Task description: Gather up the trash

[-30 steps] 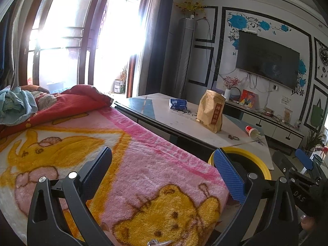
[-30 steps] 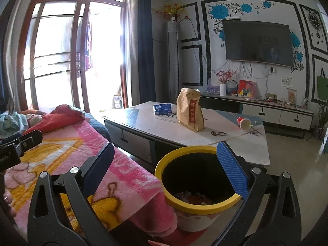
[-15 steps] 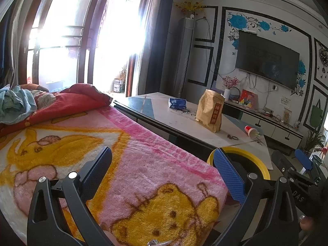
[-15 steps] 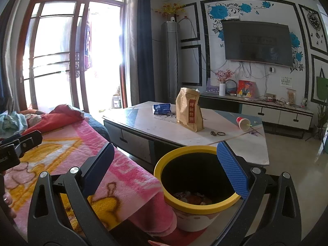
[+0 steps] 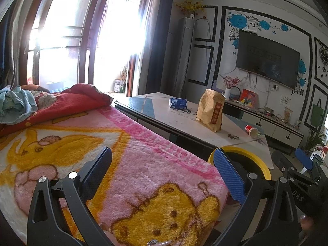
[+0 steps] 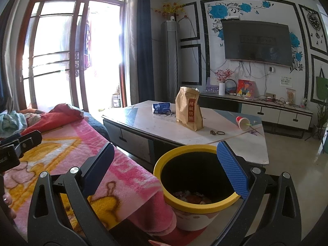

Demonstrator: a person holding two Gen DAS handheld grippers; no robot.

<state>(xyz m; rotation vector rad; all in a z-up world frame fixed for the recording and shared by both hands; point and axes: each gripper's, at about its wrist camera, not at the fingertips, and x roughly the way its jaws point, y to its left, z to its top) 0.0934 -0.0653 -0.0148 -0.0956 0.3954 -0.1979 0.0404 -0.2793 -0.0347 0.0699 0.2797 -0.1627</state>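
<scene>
Both grippers wide open, nothing held: left gripper (image 5: pixel 162 168) over pink blanket (image 5: pixel 127 164), right gripper (image 6: pixel 164 160) over trash bin (image 6: pixel 192 186).
Bin w/ yellow rim sits near, btwn blanket edge & coffee table (image 6: pixel 242 149); scraps inside. On table, far: brown paper bag (image 6: pixel 189 110) upright, blue packet (image 6: pixel 161 108) to its left, red cup (image 6: pixel 242 122) tipped over at right.

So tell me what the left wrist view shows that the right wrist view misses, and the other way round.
Only the left wrist view shows the right gripper, at its right edge, and most of the cartoon blanket.

Only the right wrist view looks inside the yellow-rimmed bin, where scraps lie at the bottom, and it catches the left gripper at its left edge.

Both show the table with the brown paper bag, the blue packet and the tipped red cup, and both grippers open and empty.
</scene>
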